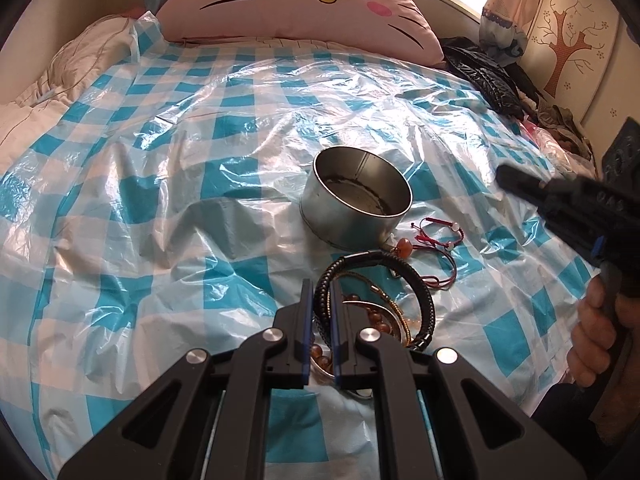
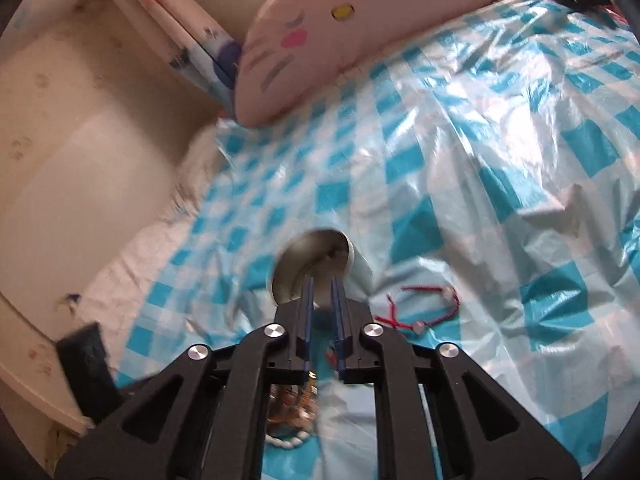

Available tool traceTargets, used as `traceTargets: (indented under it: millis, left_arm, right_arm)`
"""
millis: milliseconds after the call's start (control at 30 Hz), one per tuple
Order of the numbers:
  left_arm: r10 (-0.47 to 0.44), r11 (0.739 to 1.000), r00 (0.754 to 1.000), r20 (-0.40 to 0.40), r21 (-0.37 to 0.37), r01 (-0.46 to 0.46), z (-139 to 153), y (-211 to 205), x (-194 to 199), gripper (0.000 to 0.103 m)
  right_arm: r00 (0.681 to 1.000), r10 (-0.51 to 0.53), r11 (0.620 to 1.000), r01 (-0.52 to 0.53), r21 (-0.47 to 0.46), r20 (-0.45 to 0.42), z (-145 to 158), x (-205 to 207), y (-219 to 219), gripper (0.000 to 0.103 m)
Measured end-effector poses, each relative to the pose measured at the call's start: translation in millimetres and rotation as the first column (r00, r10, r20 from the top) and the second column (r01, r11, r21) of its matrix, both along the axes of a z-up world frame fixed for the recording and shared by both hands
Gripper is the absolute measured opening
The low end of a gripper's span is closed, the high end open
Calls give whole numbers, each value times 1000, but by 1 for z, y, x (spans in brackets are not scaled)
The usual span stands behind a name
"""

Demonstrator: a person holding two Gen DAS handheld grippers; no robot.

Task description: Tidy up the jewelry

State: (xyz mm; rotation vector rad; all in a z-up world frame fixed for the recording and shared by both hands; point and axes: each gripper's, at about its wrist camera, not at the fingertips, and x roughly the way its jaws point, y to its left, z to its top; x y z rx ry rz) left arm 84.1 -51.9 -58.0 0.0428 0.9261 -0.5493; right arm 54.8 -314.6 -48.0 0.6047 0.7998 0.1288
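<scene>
A: Jewelry sits in a heap on the checked plastic sheet, just in front of the open metal tin. Left gripper has its jaws pinched on the black braided bracelet at the heap's edge, presumably to lift it into the tin.

B: Right gripper?

A: Jaws a narrow gap apart, nothing between them. It points at the tin, probably lining up for the next piece.

B: View differences?

A: Left view shows the full heap and the person's hand on the right handle. Right view is blurred; it shows only the red cord bracelet clearly.
</scene>
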Motion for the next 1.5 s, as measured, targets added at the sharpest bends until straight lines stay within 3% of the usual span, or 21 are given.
traceTargets:
  millis: [67,133,233,400,433,467,500,600,700,833,1000,1167,1233,1300,1367,1400,1433,1500]
  left_arm:
    - [12,1000,1000,-2,-7,-12,0,3,1,8]
    - [15,1000,1000,-7,-15,-15,1,4,2,8]
    - [15,1000,1000,-5,-21,-15,1,5,2,8]
    - [10,1000,1000,-2,-27,-10,2,6,1,9]
    - [10,1000,1000,-1,-27,-10,2,5,1,8]
    - [12,1000,1000,0,-29,-12,2,6,1,9]
    - [15,999,1000,0,-32,-15,3,7,1,9]
    - [23,999,1000,0,-45,-23,4,9,2,9]
    - [24,998,1000,4,-54,-24,5,10,2,9]
    - [23,998,999,23,-56,-21,8,10,1,9]
    - [23,997,997,74,-81,-17,18,9,2,9]
    - [24,996,995,97,-84,-16,22,2,9,9]
    - [38,996,994,99,-86,-30,23,3,14,9]
    - [54,995,994,90,-93,-46,22,7,18,9]
    - [63,994,994,84,-95,-55,21,10,19,9]
    - [65,994,994,83,-96,-57,20,11,19,9]
    - [64,994,994,84,-98,-56,21,11,19,8]
    - [58,994,994,88,-97,-50,21,10,19,9]
  right_arm:
    - [993,58,998,-61,-34,-99,-17,8,11,14]
    - [993,64,993,-73,-91,-100,-18,8,18,16]
    - [977,76,979,-111,-169,-200,-35,12,27,48]
    - [945,82,940,-179,-291,-315,-59,26,44,48]
    - [945,99,931,-199,-307,-311,-60,27,48,37]
    - [945,121,935,-212,-286,-305,-59,26,49,10]
    - [942,139,943,-221,-250,-306,-60,23,48,4]
    - [960,158,957,-206,-202,-232,-42,9,46,4]
    - [982,176,976,-183,-119,-68,-14,-12,37,4]
    - [979,172,984,-164,-74,107,13,-28,29,4]
    - [962,147,989,-149,-9,229,31,-27,22,3]
    - [953,129,990,-138,12,276,44,-13,22,3]
    - [974,118,992,-109,-56,192,38,-6,25,4]
    - [991,125,986,-119,-116,43,18,2,27,6]
    - [979,140,972,-164,-169,-146,-13,7,33,33]
    - [965,137,968,-178,-177,-224,-26,9,33,40]
    - [952,119,969,-173,-177,-280,-35,11,31,46]
    - [948,91,968,-156,-198,-306,-40,11,30,46]
